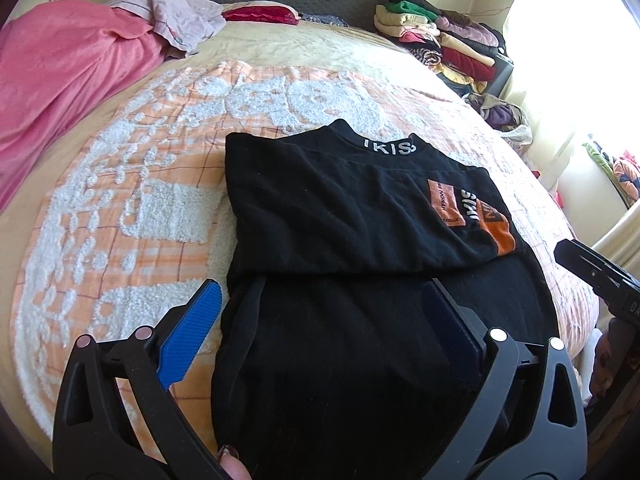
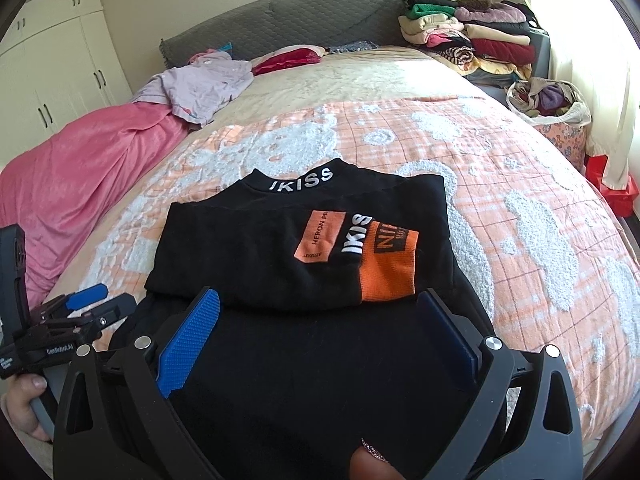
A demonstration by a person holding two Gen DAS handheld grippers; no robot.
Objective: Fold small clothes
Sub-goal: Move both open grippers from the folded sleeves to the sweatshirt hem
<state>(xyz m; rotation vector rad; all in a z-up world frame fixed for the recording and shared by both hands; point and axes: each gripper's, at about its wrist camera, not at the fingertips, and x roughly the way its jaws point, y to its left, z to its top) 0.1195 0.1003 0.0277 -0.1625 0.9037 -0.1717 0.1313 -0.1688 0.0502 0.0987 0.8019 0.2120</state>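
Note:
A black shirt (image 1: 340, 216) with white "IKISS" collar lettering and orange patches lies on the bed, its sleeves folded in over the body; it also shows in the right wrist view (image 2: 256, 252). My left gripper (image 1: 324, 300) is open and empty over the shirt's lower left part. My right gripper (image 2: 320, 308) is open and empty over the shirt's lower middle. The left gripper (image 2: 96, 300) appears at the left edge of the right wrist view, and the right gripper's body (image 1: 596, 272) at the right edge of the left wrist view.
The bed has an orange and white fuzzy blanket (image 2: 500, 184). A pink cover (image 1: 68, 88) and lilac garment (image 2: 200, 84) lie far left. A stack of folded clothes (image 2: 472, 36) and a bag of clothes (image 2: 548, 100) stand far right. White wardrobes (image 2: 48, 64) stand left.

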